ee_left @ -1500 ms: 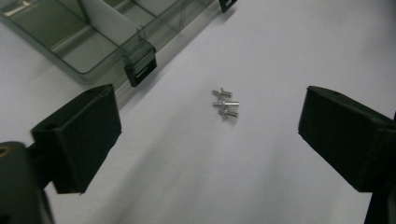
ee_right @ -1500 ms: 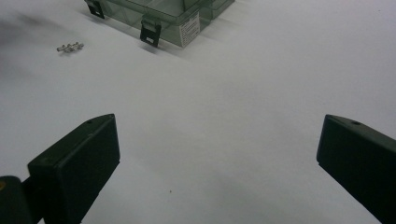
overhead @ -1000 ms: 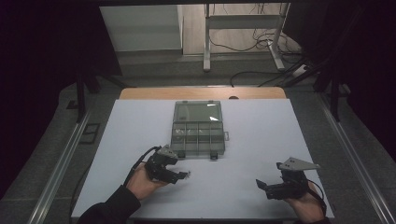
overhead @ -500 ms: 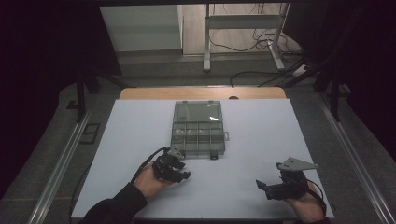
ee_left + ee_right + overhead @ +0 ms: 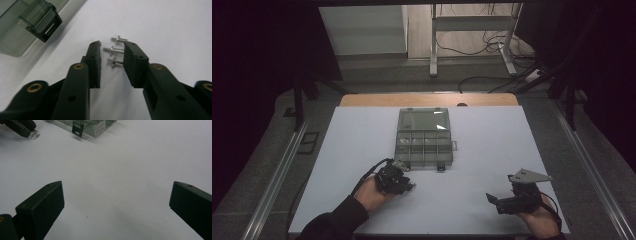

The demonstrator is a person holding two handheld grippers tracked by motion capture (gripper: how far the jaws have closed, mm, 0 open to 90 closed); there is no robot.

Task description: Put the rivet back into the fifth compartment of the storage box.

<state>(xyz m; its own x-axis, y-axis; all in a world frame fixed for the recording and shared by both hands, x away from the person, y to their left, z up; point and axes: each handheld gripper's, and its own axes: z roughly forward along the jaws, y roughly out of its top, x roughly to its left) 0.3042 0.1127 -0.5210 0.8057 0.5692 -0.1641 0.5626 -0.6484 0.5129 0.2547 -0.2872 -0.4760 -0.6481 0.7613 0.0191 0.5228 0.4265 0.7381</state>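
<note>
the left gripper [image 5: 112,53] sits low on the white table [image 5: 492,150], just in front of the near left corner of the clear compartment box [image 5: 424,137]. three small silver screws [image 5: 114,50] lie on the table side by side, just off that same corner of the box. they are between the gripper's two black pads. the jaws have just been closing around them. the right pad appears to touch the screw tips, while a gap remains at the left pad, so the screws are not yet clamped.

the right gripper [image 5: 507,202] rests well to the right of the box, jaws released wide, with nothing between them.

risks, as a judgement:
- the screws lie at slightly different angles. uneven pad contact may pinch one and push the others out sideways.
- the farthest screw sits at the pad tips and is likely to be left behind.
- closing too fast on round shanks may roll them toward the box latch [image 5: 45,26].
</note>
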